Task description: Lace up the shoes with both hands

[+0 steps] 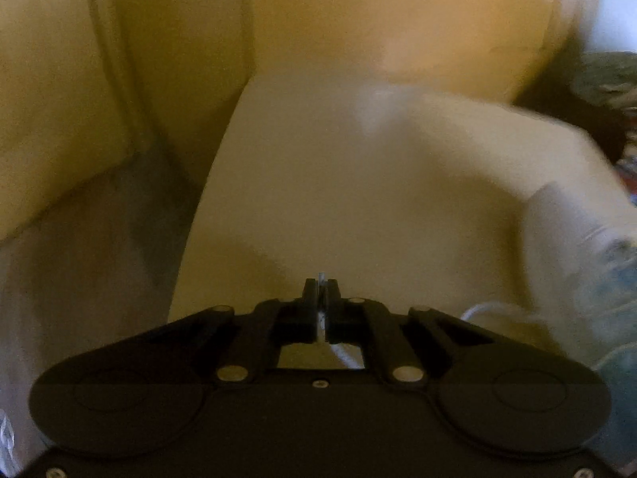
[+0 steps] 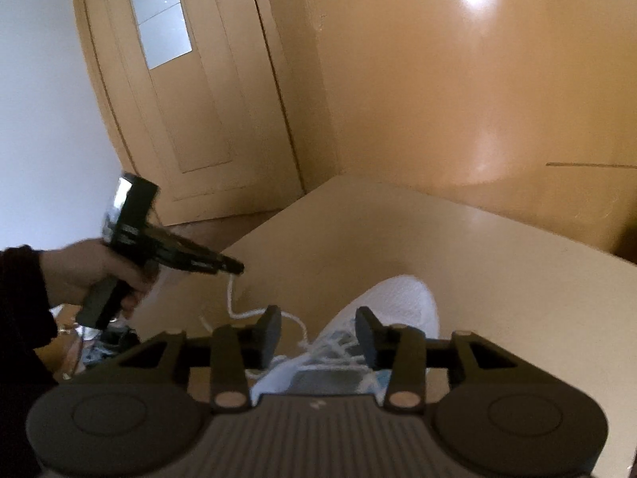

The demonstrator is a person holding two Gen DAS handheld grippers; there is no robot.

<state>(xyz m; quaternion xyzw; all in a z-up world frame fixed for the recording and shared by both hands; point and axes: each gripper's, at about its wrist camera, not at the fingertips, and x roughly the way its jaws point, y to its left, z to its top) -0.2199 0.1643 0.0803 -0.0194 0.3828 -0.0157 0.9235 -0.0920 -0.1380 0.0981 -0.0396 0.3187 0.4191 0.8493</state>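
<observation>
Left gripper (image 2: 239,267) at mid-left pinches the thin white shoelace (image 2: 231,298); right gripper (image 2: 318,336) gapes empty above the white mesh sneaker (image 2: 398,302)

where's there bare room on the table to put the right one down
Bare tabletop lies right of the white shoe, out to the table's edge, and beyond its toe toward the wall. Left of the shoe is crowded: the lace runs up to the shut left hand-held gripper.
</observation>
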